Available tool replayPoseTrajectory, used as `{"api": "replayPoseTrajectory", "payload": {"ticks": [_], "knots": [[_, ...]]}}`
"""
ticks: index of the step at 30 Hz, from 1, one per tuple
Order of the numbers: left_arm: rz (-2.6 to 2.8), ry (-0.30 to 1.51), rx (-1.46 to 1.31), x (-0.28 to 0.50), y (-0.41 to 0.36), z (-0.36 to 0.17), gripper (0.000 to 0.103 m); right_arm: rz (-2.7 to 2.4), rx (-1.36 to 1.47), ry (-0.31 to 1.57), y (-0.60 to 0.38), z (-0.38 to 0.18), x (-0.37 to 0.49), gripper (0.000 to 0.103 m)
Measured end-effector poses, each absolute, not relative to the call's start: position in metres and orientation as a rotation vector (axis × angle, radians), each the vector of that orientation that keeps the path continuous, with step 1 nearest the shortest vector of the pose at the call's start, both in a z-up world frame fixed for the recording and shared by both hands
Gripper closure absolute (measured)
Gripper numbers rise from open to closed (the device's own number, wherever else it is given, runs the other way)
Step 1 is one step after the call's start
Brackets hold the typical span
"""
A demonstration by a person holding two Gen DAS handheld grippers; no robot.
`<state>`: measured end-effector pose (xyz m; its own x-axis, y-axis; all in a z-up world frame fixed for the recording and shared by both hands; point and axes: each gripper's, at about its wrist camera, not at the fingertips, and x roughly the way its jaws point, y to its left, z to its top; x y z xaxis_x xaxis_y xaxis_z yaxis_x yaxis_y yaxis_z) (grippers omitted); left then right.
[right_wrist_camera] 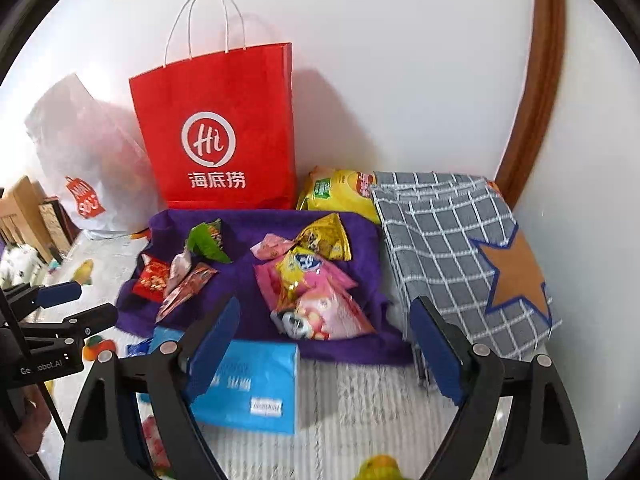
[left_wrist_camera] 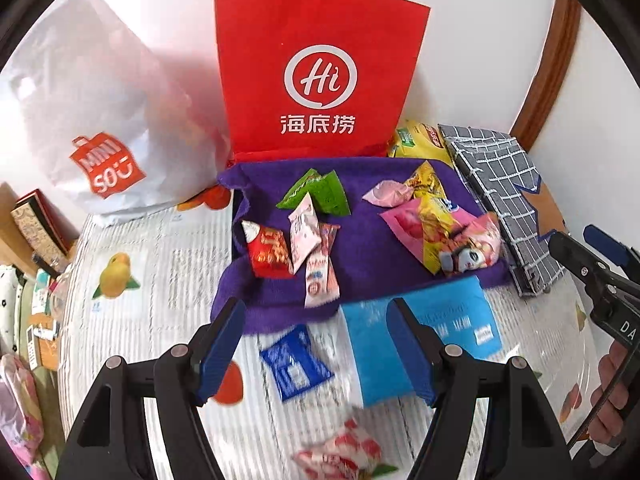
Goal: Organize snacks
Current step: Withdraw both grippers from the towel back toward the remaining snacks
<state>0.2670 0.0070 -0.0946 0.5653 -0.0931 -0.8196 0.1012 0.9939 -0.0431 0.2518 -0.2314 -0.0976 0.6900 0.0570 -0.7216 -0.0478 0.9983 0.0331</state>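
- I have both grippers spread and empty: the left gripper [left_wrist_camera: 316, 344] has nothing between its blue pads, and neither does the right gripper [right_wrist_camera: 324, 344].
- The snacks lie on the rumpled purple fleece cloth [left_wrist_camera: 360, 256], ahead of both pairs of fingers, in two heaps: a left heap with a red foil packet [left_wrist_camera: 269, 254] and green wrappers, and a right heap around a pink plastic pouch [right_wrist_camera: 320, 300].
- A flat light-blue plastic packet [right_wrist_camera: 248, 384] sits just beyond my right gripper's left finger, off the cloth on the fruit-print table cover [left_wrist_camera: 132, 280].
- I judge these packets light, crinkly and slippery; the pillow-shaped ones will squash, so I would pinch a sealed edge or corner, not the puffed middle.
- Both grippers point steeply down toward the table from the near side, the right one beside a grey checked fabric piece [right_wrist_camera: 448, 240].
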Motion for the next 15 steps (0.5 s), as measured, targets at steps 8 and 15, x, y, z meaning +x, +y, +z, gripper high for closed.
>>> {"api": "replayPoseTrajectory", "payload": {"ticks": [8,15], "knots": [[-0.108,1.003,-0.034,0.23,0.014,-0.098,0.032,0.04,0.023,0.804,-0.241,-0.105,0.209,0.017],[-0.099,1.018,-0.038,0.206,0.019,-0.11,0.032,0.06,0.041,0.853,-0.24,-0.124,0.187,0.017]]}}
